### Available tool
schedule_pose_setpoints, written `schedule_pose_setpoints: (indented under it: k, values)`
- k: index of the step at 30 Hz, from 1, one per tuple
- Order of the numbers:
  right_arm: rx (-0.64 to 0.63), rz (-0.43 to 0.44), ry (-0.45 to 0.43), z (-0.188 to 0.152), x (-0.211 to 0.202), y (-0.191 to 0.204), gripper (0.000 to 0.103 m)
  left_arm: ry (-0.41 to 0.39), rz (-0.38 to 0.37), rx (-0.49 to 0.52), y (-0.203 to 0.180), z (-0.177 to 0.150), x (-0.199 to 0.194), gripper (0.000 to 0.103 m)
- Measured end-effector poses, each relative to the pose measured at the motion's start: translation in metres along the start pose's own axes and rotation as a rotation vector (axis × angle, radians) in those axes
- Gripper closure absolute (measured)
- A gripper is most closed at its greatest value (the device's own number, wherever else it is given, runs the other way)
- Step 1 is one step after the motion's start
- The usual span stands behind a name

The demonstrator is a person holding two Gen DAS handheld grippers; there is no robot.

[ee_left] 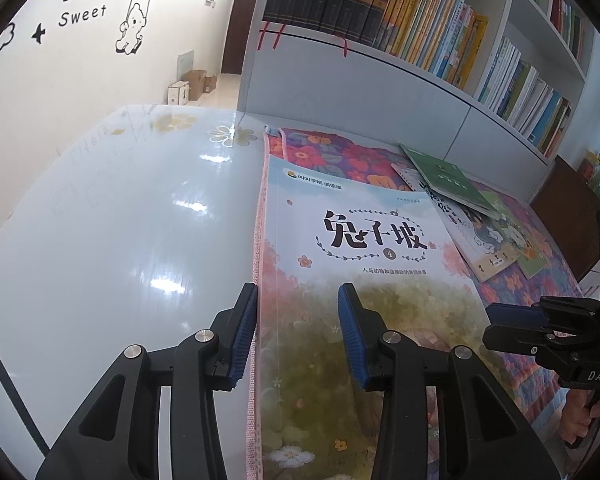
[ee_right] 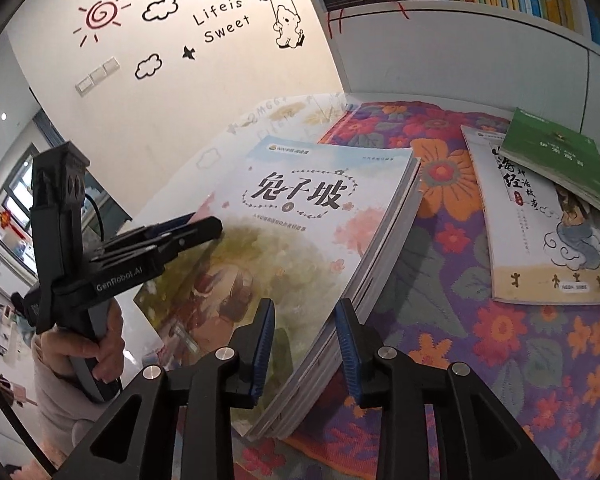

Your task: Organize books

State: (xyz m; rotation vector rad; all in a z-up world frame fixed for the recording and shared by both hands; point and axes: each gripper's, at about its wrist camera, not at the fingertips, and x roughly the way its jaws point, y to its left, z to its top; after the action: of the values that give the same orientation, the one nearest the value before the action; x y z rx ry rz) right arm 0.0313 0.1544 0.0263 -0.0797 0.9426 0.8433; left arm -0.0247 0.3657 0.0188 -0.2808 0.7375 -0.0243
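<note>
Books first: the big pastel picture book with the flowery cover [ee_right: 300, 248] (looks like a small stack, several page blocks show at its edge) lies on the purple floral cloth [ee_right: 460, 300] at the cloth's left edge, next to the glossy white surface [ee_left: 120, 220]. Right gripper [ee_right: 305, 344] has its blue-padded fingers [ee_right: 262, 344] apart, straddling the stack's near right edge. Left gripper [ee_left: 296, 332] is also apart, over the left spine edge. I'd slide one finger under the bottom cover before closing, so nothing fans out. Cream book [ee_right: 540, 240] and green book [ee_right: 556, 164] overlap well off to the right; bookshelf [ee_left: 440, 32] waits behind.
</note>
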Motion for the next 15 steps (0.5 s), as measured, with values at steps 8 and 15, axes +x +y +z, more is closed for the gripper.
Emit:
schedule_pose_setpoints:
  k: [8, 15]
  values:
    - [0.062, 0.016, 0.042, -0.002, 0.005, -0.011, 0.073, -0.002, -0.003, -0.004, 0.000, 0.000, -0.001, 0.065]
    - [0.091, 0.033, 0.044, -0.001, 0.006, -0.017, 0.069, 0.004, -0.011, -0.024, 0.004, -0.001, -0.001, 0.063]
